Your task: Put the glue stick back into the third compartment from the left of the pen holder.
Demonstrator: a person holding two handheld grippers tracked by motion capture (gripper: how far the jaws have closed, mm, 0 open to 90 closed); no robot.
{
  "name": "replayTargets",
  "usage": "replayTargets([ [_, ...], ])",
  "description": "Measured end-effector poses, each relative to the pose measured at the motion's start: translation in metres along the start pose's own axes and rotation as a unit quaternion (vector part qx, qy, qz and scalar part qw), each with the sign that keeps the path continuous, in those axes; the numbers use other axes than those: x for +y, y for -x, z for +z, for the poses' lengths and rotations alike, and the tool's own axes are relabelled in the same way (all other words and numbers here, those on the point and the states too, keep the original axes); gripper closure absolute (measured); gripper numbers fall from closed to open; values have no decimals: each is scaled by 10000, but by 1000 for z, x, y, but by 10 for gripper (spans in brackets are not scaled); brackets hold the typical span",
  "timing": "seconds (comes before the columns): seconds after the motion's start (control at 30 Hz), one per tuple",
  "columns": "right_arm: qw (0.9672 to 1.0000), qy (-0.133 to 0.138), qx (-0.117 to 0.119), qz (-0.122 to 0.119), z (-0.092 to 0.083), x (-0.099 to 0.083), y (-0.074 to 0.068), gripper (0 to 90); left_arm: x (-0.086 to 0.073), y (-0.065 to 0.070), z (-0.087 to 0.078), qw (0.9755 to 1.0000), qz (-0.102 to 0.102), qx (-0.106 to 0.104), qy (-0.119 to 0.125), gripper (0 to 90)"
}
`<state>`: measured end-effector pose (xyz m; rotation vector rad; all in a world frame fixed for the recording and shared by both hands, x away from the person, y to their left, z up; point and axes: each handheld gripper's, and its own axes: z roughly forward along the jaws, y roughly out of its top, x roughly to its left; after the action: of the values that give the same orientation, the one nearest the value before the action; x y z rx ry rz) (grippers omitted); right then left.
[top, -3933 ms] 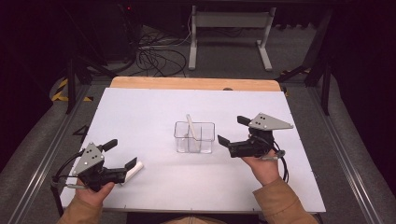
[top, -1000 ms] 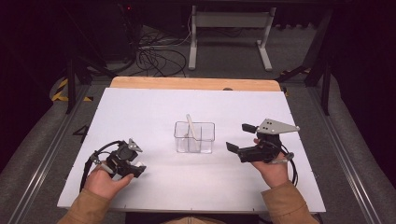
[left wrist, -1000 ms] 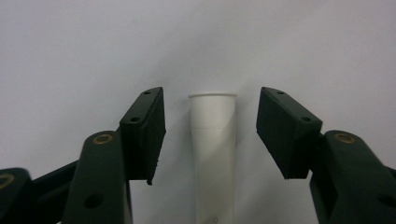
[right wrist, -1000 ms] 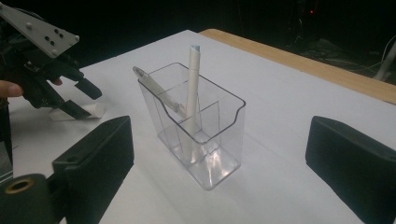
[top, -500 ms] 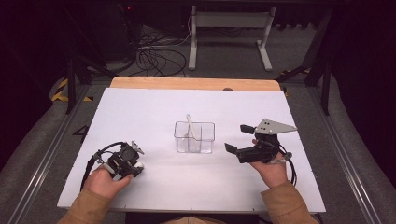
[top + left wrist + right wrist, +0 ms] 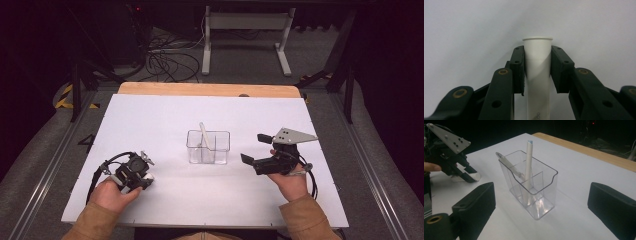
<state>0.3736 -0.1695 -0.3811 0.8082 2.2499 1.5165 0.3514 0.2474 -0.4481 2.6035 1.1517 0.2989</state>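
A white tube (image 6: 537, 75) lies flat on the white table (image 6: 160, 120) at the front left. My left gripper (image 6: 145, 178) points down over it, and its jaws have just been closing; both pads (image 6: 520, 65) now press on the tube's sides near its open end. In the right gripper view, the left gripper (image 6: 470, 177) and the tube's end (image 6: 476, 177) appear at the left. A clear divided box (image 6: 208, 147) at mid-table holds a white pen (image 6: 203, 132) and a clear pen (image 6: 506, 161). My right gripper (image 6: 255, 148) hovers open to the right of the box, holding nothing.
A wooden strip (image 6: 210, 89) runs along the table's far edge. Beyond it are cables (image 6: 165, 60) and a metal stand (image 6: 245, 30) on the floor. Metal rails flank the table on both sides.
The left gripper's jaws have closed onto the white tube. Earlier still, that gripper turned from lying level to pointing down over the tube. The right gripper has barely moved.
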Motion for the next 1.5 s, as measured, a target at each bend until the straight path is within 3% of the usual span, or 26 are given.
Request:
replayTargets([
  [0.33, 10000, 8, -13, 1, -1, 0, 0, 83, 0, 4, -10, 9998, 11, 76, 166, 670],
  [0.7, 10000, 25, -16, 9, -2, 0, 0, 82, -1, 4, -33, 9969, 118, -6, 773, 671],
  [1.07, 10000, 3, -31, 23, -2, -1, 1, 81, -1, 2, -56, 9894, 119, -165, 1438, 671],
  [1.27, 10000, -17, -38, 33, -2, -2, 1, 81, 0, 0, -65, 9839, 90, -258, 1768, 671],
  [1.5, 10000, -15, -44, 43, -3, -3, 2, 78, 0, 0, -75, 9750, 114, -319, 2198, 670],
])
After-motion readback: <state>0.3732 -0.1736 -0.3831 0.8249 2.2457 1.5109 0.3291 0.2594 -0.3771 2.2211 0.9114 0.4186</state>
